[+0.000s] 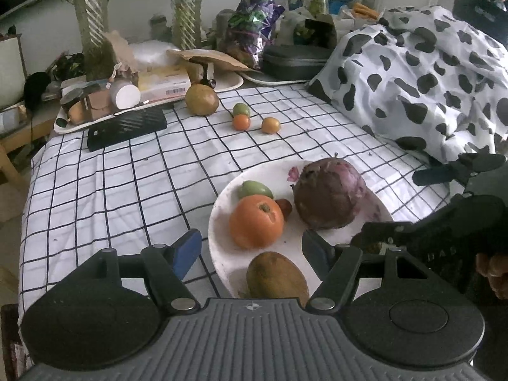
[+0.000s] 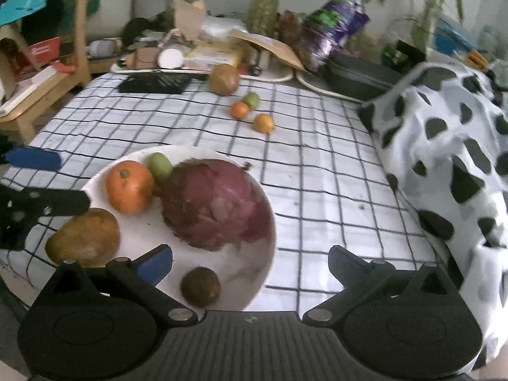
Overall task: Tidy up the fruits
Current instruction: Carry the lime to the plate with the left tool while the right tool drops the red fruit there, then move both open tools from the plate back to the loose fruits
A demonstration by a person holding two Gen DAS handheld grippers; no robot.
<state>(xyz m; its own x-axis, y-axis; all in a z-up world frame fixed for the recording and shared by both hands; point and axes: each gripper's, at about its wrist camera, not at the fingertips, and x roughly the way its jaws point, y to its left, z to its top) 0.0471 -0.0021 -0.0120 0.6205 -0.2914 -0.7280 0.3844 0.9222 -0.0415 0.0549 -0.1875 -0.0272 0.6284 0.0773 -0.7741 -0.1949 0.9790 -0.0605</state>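
the left tool (image 1: pixel 250 247) hangs low over the near rim of the round white plate (image 1: pixel 219 222) with its blue-padded fingers (image 1: pixel 187 249) spread wide and nothing between them. the plate rests on the white, black-gridded cloth (image 1: pixel 127 177) covering the tabletop, and it holds, from left to right in the left wrist view, a small green fruit (image 1: pixel 255 189) at the far edge, a large orange tomato-like fruit (image 1: pixel 256 222) just in front of it, a tiny dark red fruit (image 1: pixel 284 207) tucked between the orange one and a big dull purple cabbage-like head (image 1: pixel 330 193), and a brownish-yellow oval mango (image 1: pixel 277 276) at the near rim. in the right wrist view a dark round passion-fruit-like ball (image 2: pixel 200 285) also lies in the plate near the front, apart from the purple head. the right tool (image 2: pixel 250 266) is likewise spread open and empty, its left finger over the plate's near edge and its right finger over bare cloth. farther back on the cloth, well apart from the plate, sit a large brown-green round fruit (image 1: pixel 202 99), then a small green fruit (image 1: pixel 241 109) touching a small orange fruit (image 1: pixel 241 123), and a small yellow-orange fruit (image 1: pixel 270 125) just beside them. a cow-spotted white fabric (image 1: pixel 422 76) is heaped along the right side.
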